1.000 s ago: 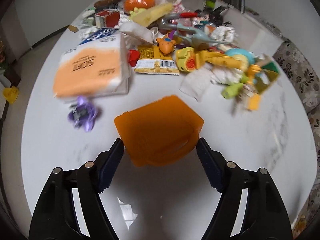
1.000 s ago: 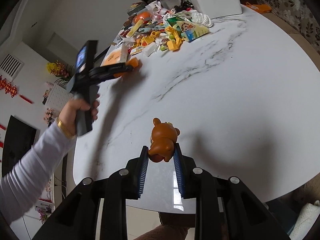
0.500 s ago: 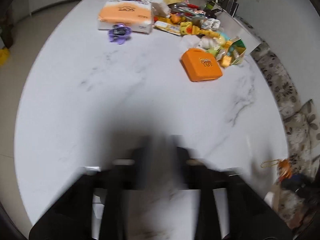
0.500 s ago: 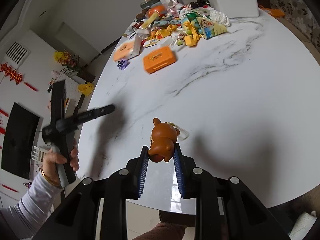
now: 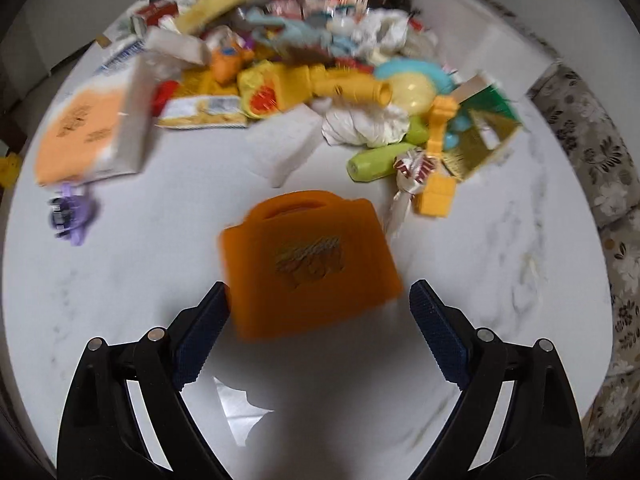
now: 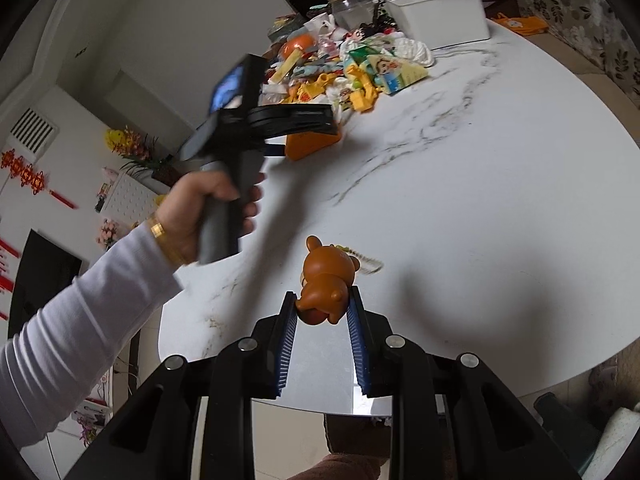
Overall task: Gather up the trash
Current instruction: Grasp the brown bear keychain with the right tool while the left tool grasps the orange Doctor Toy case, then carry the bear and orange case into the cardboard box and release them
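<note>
The left gripper has its jaws spread wide, and the near end of an orange case sits between the blue pads; whether the pads touch it cannot be told through the blur. The case is flat, rounded at the corners, with a carry handle moulded into its far edge and a faint printed label on its lid. It lies at the centre of the left wrist view on the white marble table.

Beyond the case, across the upper half of that view, lies a heap of clutter. A crumpled white tissue sits at upper centre right, with a green tube just below it and a twisted candy wrapper beside the tube. A yellow snack packet lies at upper centre left, an orange tissue pack at the left, and a small purple toy below that pack.

In the right wrist view, the right gripper pinches a brown bear figure between its pads at lower centre, close above the table. A white bin stands at the top right of that view.
</note>
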